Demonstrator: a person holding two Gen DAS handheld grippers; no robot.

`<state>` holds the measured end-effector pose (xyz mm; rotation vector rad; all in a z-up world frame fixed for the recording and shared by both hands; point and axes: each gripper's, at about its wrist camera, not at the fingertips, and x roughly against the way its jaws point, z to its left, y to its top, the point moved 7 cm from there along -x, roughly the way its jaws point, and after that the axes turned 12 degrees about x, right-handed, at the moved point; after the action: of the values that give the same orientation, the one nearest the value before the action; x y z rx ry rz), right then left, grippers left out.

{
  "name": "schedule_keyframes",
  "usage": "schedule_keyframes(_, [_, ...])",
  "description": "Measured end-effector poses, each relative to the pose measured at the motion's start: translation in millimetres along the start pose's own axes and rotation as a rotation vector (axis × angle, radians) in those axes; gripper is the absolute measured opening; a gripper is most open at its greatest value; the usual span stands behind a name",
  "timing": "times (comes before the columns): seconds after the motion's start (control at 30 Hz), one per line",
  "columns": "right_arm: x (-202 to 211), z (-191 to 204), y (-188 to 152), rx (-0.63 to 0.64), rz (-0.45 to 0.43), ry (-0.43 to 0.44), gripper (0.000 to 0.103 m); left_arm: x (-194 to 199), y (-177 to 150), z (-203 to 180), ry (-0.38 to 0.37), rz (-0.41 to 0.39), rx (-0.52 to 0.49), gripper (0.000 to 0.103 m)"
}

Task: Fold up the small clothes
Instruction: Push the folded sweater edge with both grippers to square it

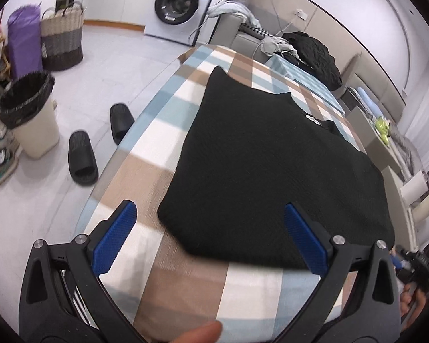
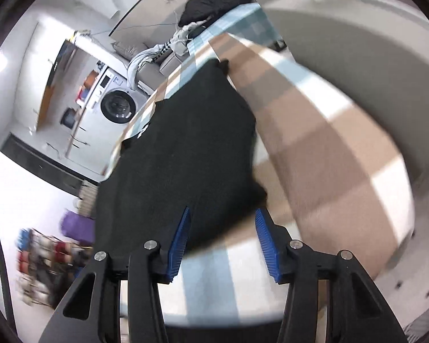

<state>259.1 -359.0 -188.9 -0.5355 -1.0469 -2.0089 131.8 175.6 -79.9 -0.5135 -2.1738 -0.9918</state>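
A black knit garment [image 1: 257,157] lies flat, folded into a rough rectangle, on the table's checked cloth [image 1: 146,177]. A small white label [image 1: 311,118] shows near its far edge. My left gripper [image 1: 208,205] is open wide over the garment's near left corner, one blue pad [image 1: 115,237] over bare cloth, the other over the fabric. In the right wrist view the garment [image 2: 186,148] runs away from my right gripper [image 2: 223,211]. Its jaws stand partly open around the near edge, and the pads [image 2: 267,243] do not press on the fabric.
The table cloth [image 2: 314,148] drops off at the left edge to the floor, where two black slippers [image 1: 83,157], a lined bin [image 1: 31,111] and a woven basket [image 1: 61,37] stand. A washing machine [image 1: 180,3] and a sofa with a black jacket [image 1: 314,57] lie beyond.
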Motion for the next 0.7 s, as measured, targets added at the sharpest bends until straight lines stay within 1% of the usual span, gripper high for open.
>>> schedule_keyframes(0.07, [1.4, 2.5, -3.6, 0.010, -0.007, 0.015, 0.048, 0.8, -6.1, 4.8, -0.007, 0.024, 0.009, 0.102])
schedule_keyframes(0.13, [-1.1, 6.2, -4.4, 0.021, -0.005, 0.035, 0.052, 0.5, -12.6, 8.7, -0.018, 0.052, 0.025, 0.099])
schedule_keyframes(0.17, [-4.0, 7.0, -4.7, 0.016, -0.006, 0.042, 0.052, -0.5, -16.8, 10.3, -0.027, 0.071, 0.033, 0.097])
schedule_keyframes(0.23, [-9.9, 7.5, -3.7, 0.004, -0.013, 0.043, 0.052, -4.8, -26.2, 13.1, -0.032, 0.115, 0.046, 0.091])
schedule_keyframes(0.27, [-11.6, 7.4, -3.5, -0.001, -0.014, 0.043, 0.052, -6.7, -30.1, 12.8, -0.041, 0.127, 0.054, 0.086])
schedule_keyframes(0.33, [-16.8, 9.0, -0.5, -0.009, -0.027, 0.046, 0.052, -5.4, -33.3, 10.9, -0.043, 0.119, 0.037, 0.085])
schedule_keyframes(0.37, [-17.4, 9.0, 1.2, -0.011, -0.034, 0.044, 0.052, -6.3, -34.9, 10.2, -0.041, 0.132, 0.033, 0.085])
schedule_keyframes(0.4, [-18.4, 9.3, 3.1, -0.011, -0.039, 0.042, 0.052, -5.5, -34.7, 9.9, -0.035, 0.128, 0.033, 0.081])
schedule_keyframes(0.43, [-19.8, 10.0, 4.6, -0.015, -0.045, 0.037, 0.052, -4.4, -35.1, 9.7, -0.041, 0.127, 0.042, 0.080])
schedule_keyframes(0.5, [-18.8, 10.7, 4.4, -0.017, -0.059, 0.033, 0.052, -4.8, -38.4, 6.8, -0.067, 0.146, 0.054, 0.079])
schedule_keyframes(0.53, [-19.1, 9.6, 6.2, -0.015, -0.065, 0.032, 0.052, -5.0, -38.9, 5.4, -0.070, 0.149, 0.053, 0.077])
schedule_keyframes(0.57, [-18.9, 9.6, 6.4, -0.014, -0.070, 0.030, 0.052, -5.9, -41.1, 2.7, -0.084, 0.168, 0.056, 0.075])
schedule_keyframes(0.63, [-19.2, 9.8, 6.9, -0.011, -0.078, 0.032, 0.052, -7.8, -43.9, -3.2, -0.125, 0.193, 0.071, 0.075])
schedule_keyframes(0.7, [-19.0, 8.9, 7.8, -0.015, -0.085, 0.029, 0.052, -11.3, -42.8, -6.8, -0.139, 0.195, 0.088, 0.074])
